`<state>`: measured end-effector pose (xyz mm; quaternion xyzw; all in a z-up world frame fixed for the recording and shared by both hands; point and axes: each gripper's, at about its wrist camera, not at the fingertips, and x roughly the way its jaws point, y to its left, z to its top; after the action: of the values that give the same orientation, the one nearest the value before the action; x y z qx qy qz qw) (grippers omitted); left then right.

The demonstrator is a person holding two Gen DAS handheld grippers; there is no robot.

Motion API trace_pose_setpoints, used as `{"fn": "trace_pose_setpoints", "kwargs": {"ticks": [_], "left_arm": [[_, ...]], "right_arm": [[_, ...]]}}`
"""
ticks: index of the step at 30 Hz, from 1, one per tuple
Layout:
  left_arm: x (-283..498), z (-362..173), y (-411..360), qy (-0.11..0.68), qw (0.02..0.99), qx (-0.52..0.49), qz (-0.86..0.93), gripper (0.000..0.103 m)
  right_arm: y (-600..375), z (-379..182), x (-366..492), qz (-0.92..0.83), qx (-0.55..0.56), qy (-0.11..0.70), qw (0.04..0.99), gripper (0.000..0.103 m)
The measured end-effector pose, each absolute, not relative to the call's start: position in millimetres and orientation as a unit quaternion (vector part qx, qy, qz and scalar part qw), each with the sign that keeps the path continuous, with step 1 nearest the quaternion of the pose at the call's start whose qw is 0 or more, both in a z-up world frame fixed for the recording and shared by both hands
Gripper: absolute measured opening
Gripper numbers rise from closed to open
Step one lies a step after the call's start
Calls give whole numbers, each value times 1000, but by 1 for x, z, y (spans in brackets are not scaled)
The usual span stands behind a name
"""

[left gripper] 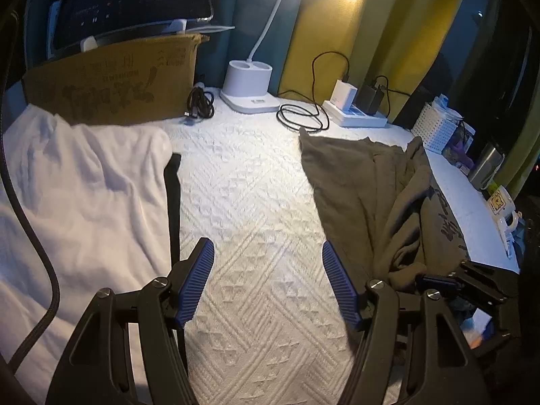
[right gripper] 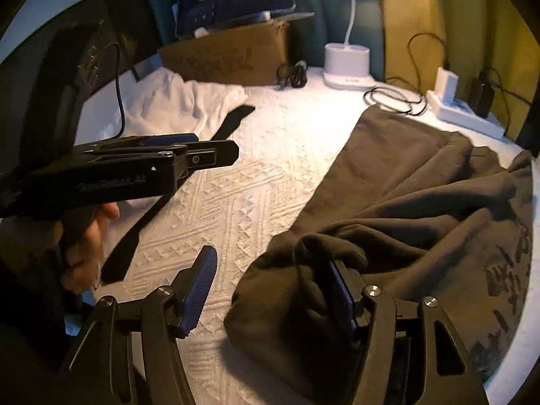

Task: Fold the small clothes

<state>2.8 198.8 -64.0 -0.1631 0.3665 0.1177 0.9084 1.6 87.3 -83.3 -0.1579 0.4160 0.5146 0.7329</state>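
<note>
Garment (right gripper: 398, 182) of dark olive-brown cloth, spread over the right half of the white textured bedcover (left gripper: 249, 202). Long axis from the near right edge toward the back, slanting a little to the left. Far end flat and squared off, close to the looped black cable (left gripper: 302, 118) and the white power strip (left gripper: 354, 116). Near end bunched into thick rolled folds. Dark printed characters on the right-hand portion, lying along the edge of the bed.

Right gripper (right gripper: 270, 290) low over that crumpled near end, jaws apart. Right finger (right gripper: 341, 290) against the bunched cloth, a fold lapping over its tip; left finger (right gripper: 199, 287) clear, over bare bedcover. No pinch on the fabric visible.

Left gripper (left gripper: 268, 283) over the bare middle strip of the bedcover, jaws apart, nothing between the blue ribbed pads (left gripper: 195, 283). Same tool in the right wrist view side-on, held by a hand (right gripper: 84, 246) at the left.

White garment (left gripper: 84, 202) on the left side, long axis toward the cardboard box (left gripper: 111, 84) at the back, a black strip (left gripper: 173, 202) along its right edge. Well apart from the dark garment, bare bedcover between.

At the back: lamp base (left gripper: 248, 84), white, and a dark screen (left gripper: 135, 0) propped above the box. On the far right, a white perforated basket (left gripper: 435, 128) and a mug (left gripper: 503, 207).
</note>
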Motion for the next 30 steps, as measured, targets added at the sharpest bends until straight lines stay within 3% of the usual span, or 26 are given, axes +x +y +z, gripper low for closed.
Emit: {"fn": "trace_pose_setpoints", "kwargs": {"ticks": [11, 30], "left_arm": [[59, -46, 142, 382, 916, -96, 80, 67], [206, -69, 31, 457, 888, 3, -61, 66]], "right_arm": [[5, -61, 65, 447, -101, 402, 793, 65], [-105, -101, 178, 375, -29, 425, 823, 65]]}}
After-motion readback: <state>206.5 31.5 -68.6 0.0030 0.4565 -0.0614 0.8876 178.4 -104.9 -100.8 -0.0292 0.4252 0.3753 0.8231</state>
